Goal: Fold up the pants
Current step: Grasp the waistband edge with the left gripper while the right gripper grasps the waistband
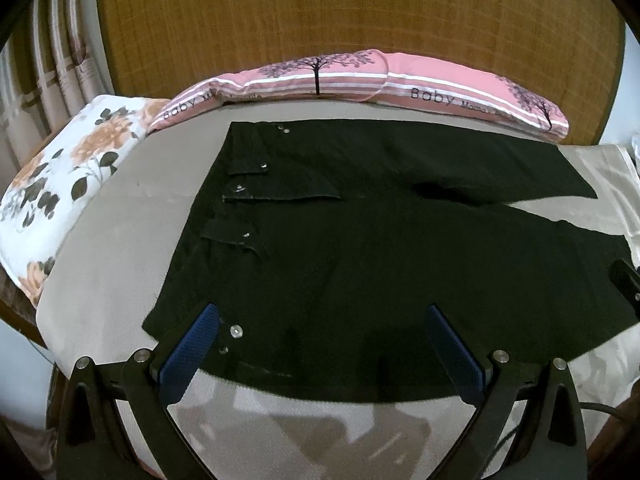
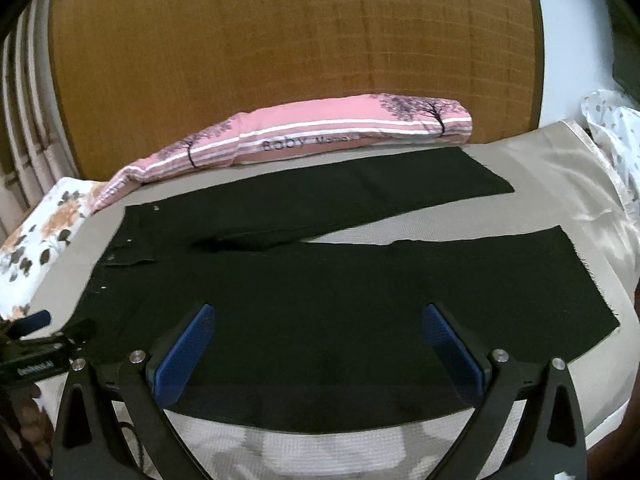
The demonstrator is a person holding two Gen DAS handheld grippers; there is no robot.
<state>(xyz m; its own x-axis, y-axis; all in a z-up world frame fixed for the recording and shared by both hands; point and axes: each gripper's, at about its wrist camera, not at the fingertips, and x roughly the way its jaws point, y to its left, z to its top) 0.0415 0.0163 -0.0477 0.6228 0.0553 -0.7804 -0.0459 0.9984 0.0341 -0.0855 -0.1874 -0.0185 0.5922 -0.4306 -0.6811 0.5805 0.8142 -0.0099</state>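
Observation:
Black pants (image 1: 360,248) lie flat on a beige bed cover (image 1: 120,248), waistband with metal buttons to the left, two legs spread to the right. My left gripper (image 1: 320,320) is open, hovering over the near edge by the waistband. My right gripper (image 2: 318,320) is open over the near leg of the pants (image 2: 320,280), closer to the hem. The left gripper also shows at the left edge of the right wrist view (image 2: 36,336). Neither gripper holds cloth.
A pink striped pillow (image 1: 360,80) lies along the wooden headboard (image 1: 320,12) behind the pants. A floral pillow (image 1: 60,184) sits at the left. White patterned cloth (image 2: 616,136) lies at the far right. Curtains (image 1: 52,72) hang at the left.

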